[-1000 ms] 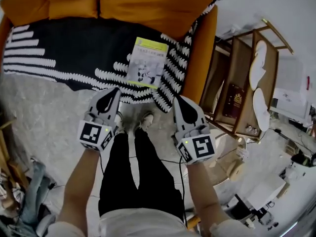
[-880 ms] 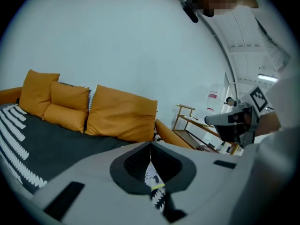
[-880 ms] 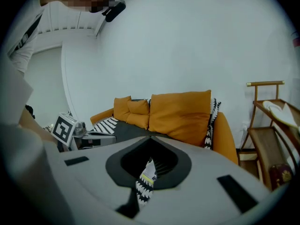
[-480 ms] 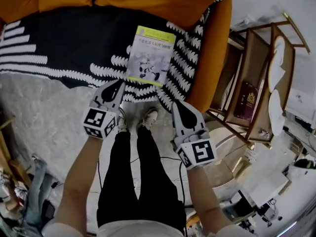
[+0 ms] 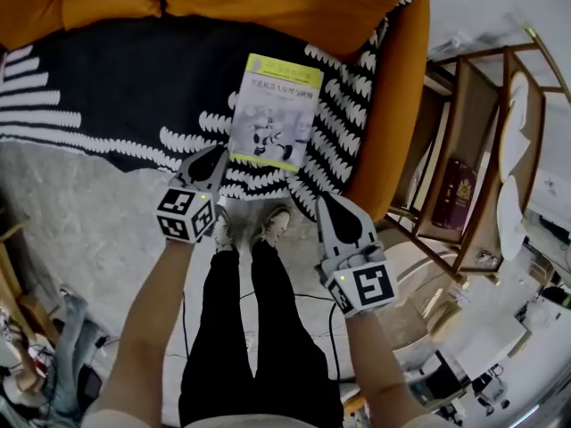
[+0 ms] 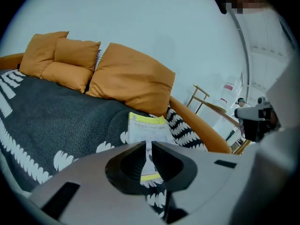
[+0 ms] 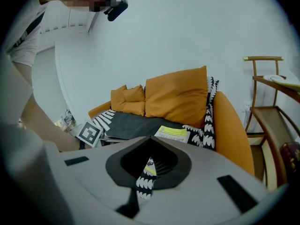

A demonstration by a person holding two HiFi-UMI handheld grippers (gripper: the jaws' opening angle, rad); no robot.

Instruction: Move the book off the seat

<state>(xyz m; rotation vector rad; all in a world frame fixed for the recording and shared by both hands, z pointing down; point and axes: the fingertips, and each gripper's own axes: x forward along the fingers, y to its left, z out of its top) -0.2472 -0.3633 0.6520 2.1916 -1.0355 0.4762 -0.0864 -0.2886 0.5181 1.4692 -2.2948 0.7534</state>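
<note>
The book (image 5: 272,112) is laid flat on the black-and-white blanket (image 5: 116,69) over the orange sofa (image 5: 393,105) seat, just ahead and right of the left gripper (image 5: 217,155); that gripper's jaws are being opened, with only a thin slit shown and nothing between them; the right gripper (image 5: 326,200), held nearer the person, is pressed together and empty.

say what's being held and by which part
Nothing: the left gripper has jaws opening on air, the right gripper is shut and empty, the book untouched.
</note>
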